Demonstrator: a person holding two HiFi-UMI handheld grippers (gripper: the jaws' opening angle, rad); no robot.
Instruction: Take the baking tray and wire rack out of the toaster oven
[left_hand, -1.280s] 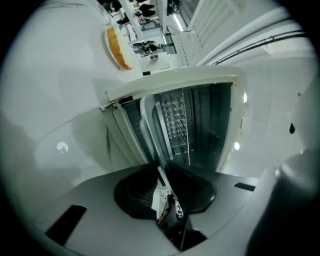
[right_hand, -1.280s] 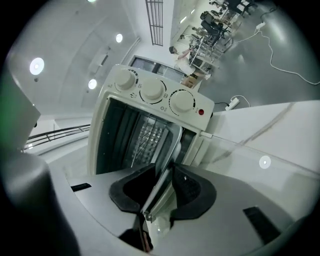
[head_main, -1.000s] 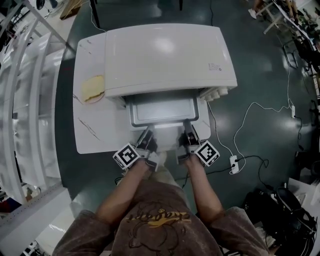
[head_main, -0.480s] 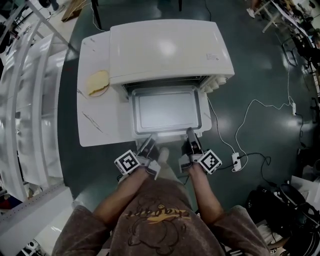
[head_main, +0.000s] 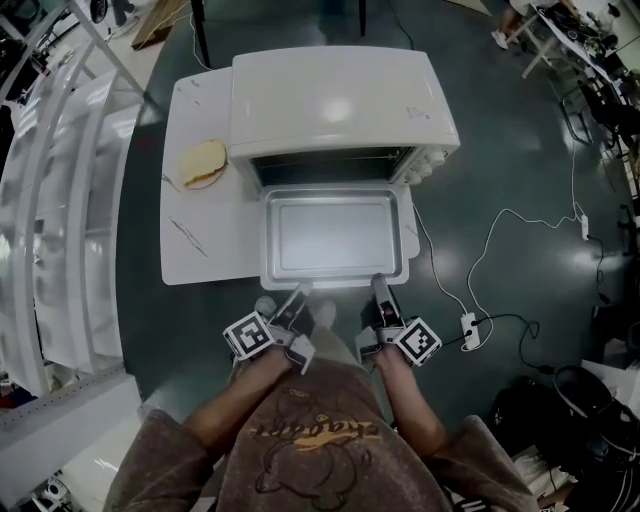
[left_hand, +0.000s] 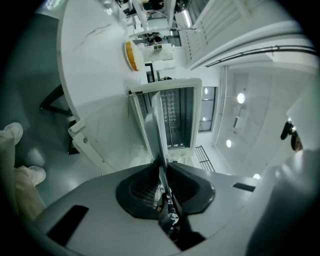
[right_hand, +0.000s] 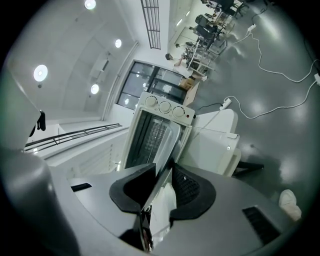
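The silver baking tray (head_main: 335, 235) lies level, almost wholly out of the white toaster oven (head_main: 340, 100), its far edge at the oven mouth. My left gripper (head_main: 298, 293) is shut on the tray's near rim at the left, and my right gripper (head_main: 379, 285) is shut on that rim at the right. In the left gripper view the tray (left_hand: 155, 125) runs edge-on between the pads of the left gripper (left_hand: 161, 167). The right gripper view shows the same tray (right_hand: 167, 145) pinched by the right gripper (right_hand: 167, 172). Wire rack bars (right_hand: 150, 135) show inside the dark oven cavity.
The oven stands on a white table (head_main: 200, 240). A piece of bread on a plate (head_main: 203, 163) sits left of the oven. A white cable and a power strip (head_main: 466, 325) lie on the floor at the right. White shelving (head_main: 50, 200) runs along the left.
The tray has slid out of the oven toward the person, from mostly inside to almost fully out. Both grippers moved back with it, keeping hold of its near rim.
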